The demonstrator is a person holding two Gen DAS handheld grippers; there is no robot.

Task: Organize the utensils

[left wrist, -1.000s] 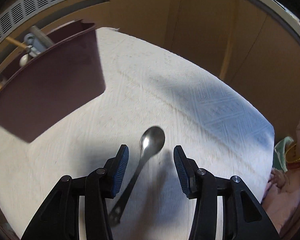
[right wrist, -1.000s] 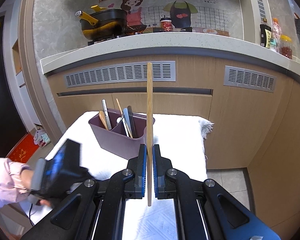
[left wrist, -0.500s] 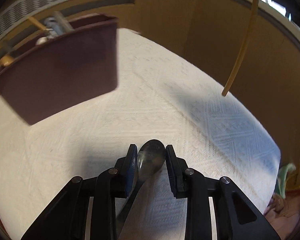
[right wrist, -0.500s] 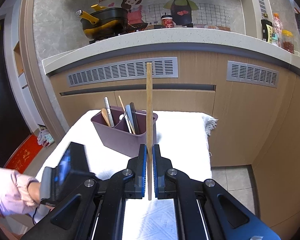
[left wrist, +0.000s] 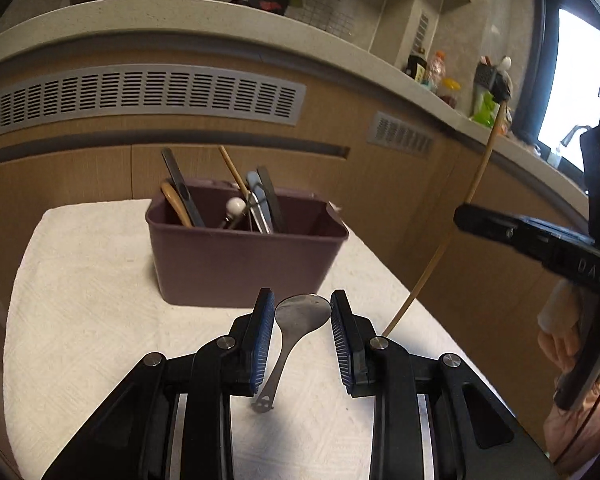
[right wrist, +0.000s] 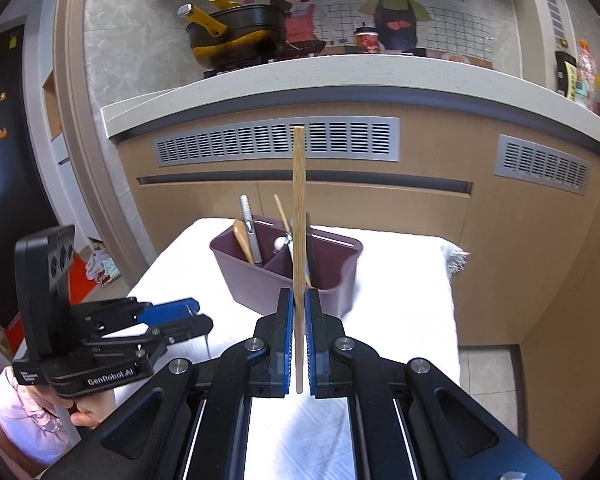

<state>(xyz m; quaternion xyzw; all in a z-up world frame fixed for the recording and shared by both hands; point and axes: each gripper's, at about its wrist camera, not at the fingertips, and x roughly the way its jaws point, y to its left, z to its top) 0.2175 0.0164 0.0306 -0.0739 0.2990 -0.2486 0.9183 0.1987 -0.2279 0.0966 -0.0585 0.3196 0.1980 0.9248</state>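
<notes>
Two tongs, both loaded. Left tongs point(left wrist: 302, 336) are clamped across the bowl of a metal spoon point(left wrist: 300, 316), handle hanging down clear of the white cloth point(left wrist: 84, 280); judged ready to drop handle-first. Right tongs point(right wrist: 296, 340) are pressed together on a wooden chopstick point(right wrist: 299, 216), held upright for the same reason. Purple utensil caddy point(left wrist: 244, 264) stands ahead on the counter, both compartments partly filled. Open cloth lies all around it; counter edge falls away to the right.
</notes>
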